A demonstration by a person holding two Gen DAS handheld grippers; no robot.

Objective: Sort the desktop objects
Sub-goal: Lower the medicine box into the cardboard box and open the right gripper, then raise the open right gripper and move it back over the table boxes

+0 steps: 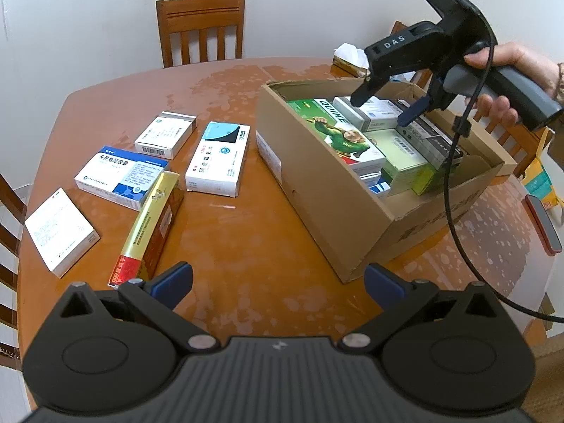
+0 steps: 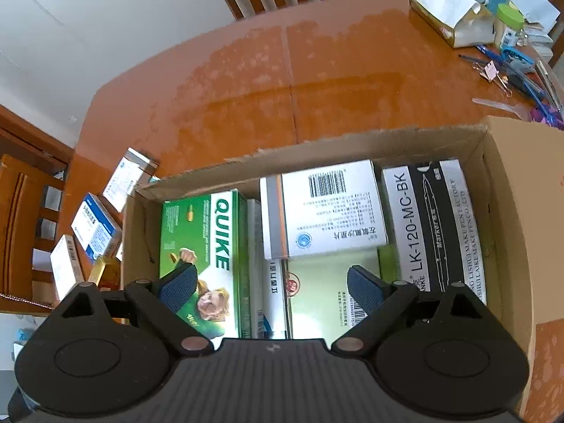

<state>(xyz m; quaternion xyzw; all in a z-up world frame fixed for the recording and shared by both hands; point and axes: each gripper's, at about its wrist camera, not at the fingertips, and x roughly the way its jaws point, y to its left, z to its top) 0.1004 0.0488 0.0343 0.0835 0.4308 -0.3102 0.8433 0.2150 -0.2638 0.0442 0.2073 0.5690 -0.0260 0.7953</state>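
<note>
Table: round orange-brown wooden table [image 1: 246, 239] w/ worn pale patches, wooden chairs around it
Carton: open brown cardboard box [image 1: 338, 218] on table's right half, packed w/ boxes
In carton: green QUIKE box [image 2: 201, 246] at left, black-and-white LK-120-MC-BK marker box [image 2: 426, 225] at right, white barcode medicine box [image 2: 328, 211] lying on top between them, pale green box [image 2: 324, 299] under it
Still on table, left of carton: white-and-blue medicine box [image 1: 120, 176], white box w/ teal-black corner [image 1: 218, 158], small white barcode box [image 1: 165, 134], gold-and-red long box [image 1: 148, 225], plain white box [image 1: 60, 232] nearest the edge
Right gripper [image 2: 271, 289]: held by a hand [image 1: 507, 81] above carton, pointing down into it, jaws spread wide, nothing between the blue pads
Left gripper [image 1: 278, 282]: over bare table nr carton's near corner, jaws wide apart, empty
Far clutter: tissue pack [image 2: 447, 10], pens, binder clips at table's far right
</note>
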